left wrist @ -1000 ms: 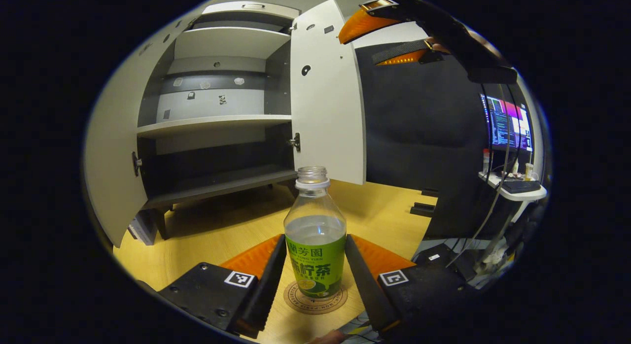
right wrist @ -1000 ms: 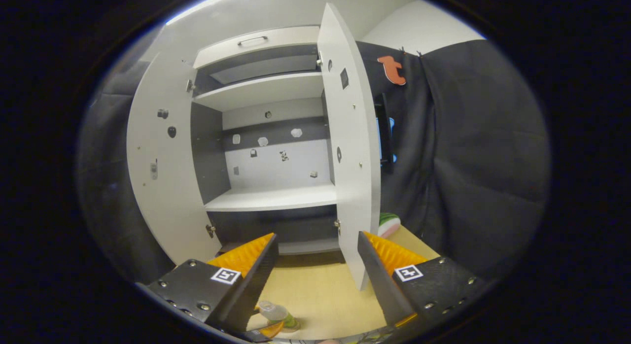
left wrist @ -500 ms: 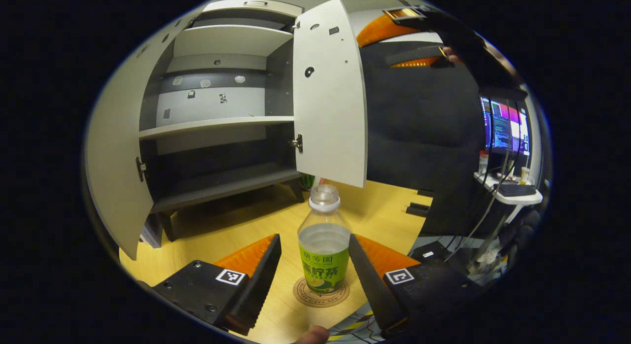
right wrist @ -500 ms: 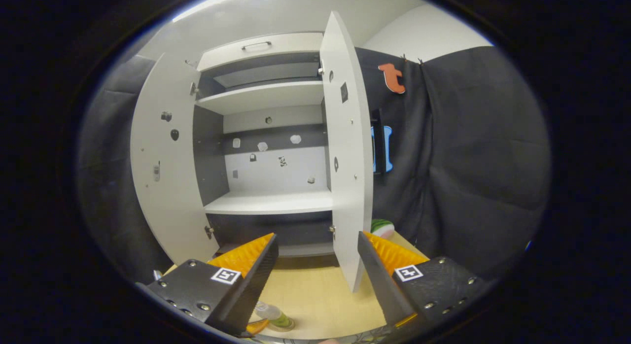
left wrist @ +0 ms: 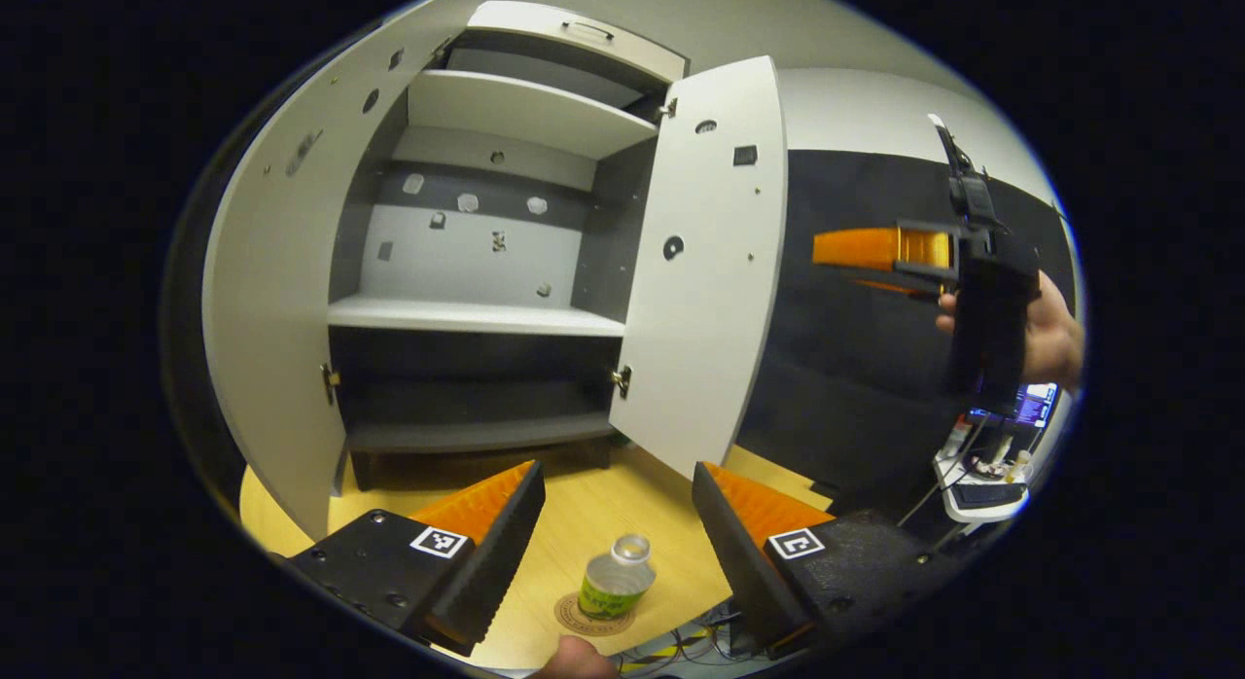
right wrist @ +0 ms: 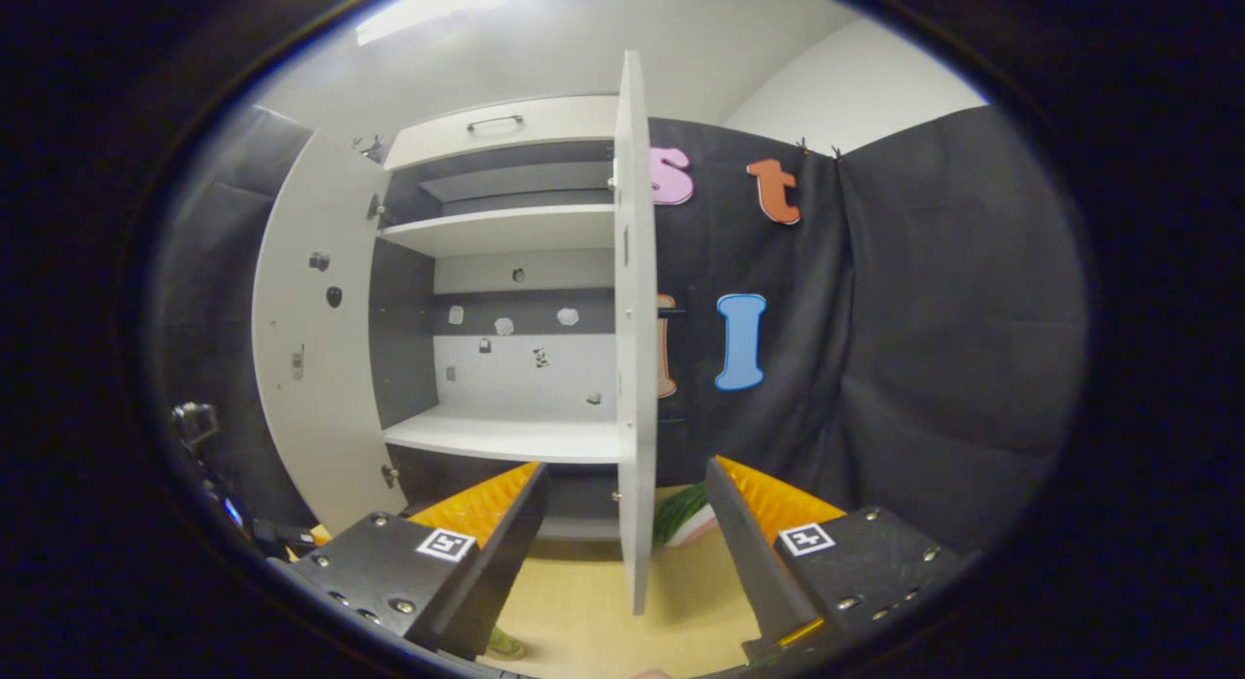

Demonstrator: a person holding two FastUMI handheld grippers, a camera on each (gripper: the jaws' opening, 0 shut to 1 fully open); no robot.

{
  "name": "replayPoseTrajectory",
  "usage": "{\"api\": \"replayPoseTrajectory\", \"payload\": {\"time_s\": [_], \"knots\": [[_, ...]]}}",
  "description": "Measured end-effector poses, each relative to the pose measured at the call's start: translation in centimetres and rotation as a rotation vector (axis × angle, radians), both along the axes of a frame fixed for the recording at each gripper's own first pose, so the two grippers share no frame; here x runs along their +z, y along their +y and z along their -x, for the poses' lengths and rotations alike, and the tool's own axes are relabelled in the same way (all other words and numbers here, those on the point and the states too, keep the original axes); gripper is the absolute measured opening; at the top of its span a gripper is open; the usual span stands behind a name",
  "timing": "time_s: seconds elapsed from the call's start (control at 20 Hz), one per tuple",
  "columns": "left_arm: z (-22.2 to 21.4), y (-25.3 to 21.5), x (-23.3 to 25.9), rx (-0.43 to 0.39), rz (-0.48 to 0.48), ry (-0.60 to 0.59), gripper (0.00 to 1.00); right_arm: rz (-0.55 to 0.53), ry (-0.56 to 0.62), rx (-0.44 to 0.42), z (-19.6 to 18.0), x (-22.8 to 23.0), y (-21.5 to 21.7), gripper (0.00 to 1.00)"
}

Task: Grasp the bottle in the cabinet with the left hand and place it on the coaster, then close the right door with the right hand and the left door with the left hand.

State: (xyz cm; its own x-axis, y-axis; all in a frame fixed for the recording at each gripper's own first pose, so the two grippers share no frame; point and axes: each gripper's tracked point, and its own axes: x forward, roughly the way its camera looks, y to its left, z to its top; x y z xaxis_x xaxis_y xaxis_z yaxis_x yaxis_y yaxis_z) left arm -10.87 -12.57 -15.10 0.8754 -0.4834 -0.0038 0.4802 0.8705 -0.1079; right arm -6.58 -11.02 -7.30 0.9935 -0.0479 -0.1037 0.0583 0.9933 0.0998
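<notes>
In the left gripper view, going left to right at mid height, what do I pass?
Open white left cabinet door → white middle shelf → open white right cabinet door → black cloth wall → right tool held by a hand.

The left gripper view is taken from above the table, looking forward and a little down at the open cabinet from the left. The right gripper view is taken from near the right door, whose thin edge is faced almost straight on. The cabinet shelves and both doors are seen in both views.
</notes>
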Motion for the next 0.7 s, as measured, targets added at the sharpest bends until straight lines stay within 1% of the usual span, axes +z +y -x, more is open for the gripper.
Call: {"api": "replayPoseTrajectory", "payload": {"time_s": [0.1, 0.3, 0.4, 0.45, 0.5, 0.55, 0.65, 0.7], "knots": [[-0.6, 1.2, 3.1, 0.072, 0.001, -0.051, 0.96, -0.005, -0.006, -0.018, -0.4, 0.4, -2.6, 0.98], [-1.4, 3.7, 8.0, 0.205, 0.048, -0.111, 0.96, 0.004, -0.012, -0.052, -1.8, 0.5, -8.1, 0.98], [-1.2, 4.1, 9.1, 0.227, 0.056, -0.112, 0.96, 0.004, -0.016, -0.054, -2.9, 0.7, -10.5, 0.98], [-0.9, 4.4, 9.7, 0.232, 0.053, -0.119, 0.96, 0.011, -0.007, -0.051, -3.4, 0.2, -11.4, 0.95], [-0.6, 5.0, 10.2, 0.250, 0.047, -0.130, 0.96, 0.025, 0.000, -0.067, -4.1, 0.0, -12.8, 0.98], [-0.3, 5.7, 10.4, 0.266, 0.040, -0.133, 0.96, 0.040, 0.016, -0.084, -4.6, -0.3, -14.3, 0.98], [0.5, 6.7, 10.7, 0.301, 0.006, -0.147, 0.96, 0.070, 0.046, -0.096, -5.9, -0.9, -16.4, 0.97], [0.8, 7.4, 10.8, 0.329, -0.018, -0.155, 0.96, 0.069, 0.055, -0.087, -6.6, -0.9, -16.9, 0.98]]}}
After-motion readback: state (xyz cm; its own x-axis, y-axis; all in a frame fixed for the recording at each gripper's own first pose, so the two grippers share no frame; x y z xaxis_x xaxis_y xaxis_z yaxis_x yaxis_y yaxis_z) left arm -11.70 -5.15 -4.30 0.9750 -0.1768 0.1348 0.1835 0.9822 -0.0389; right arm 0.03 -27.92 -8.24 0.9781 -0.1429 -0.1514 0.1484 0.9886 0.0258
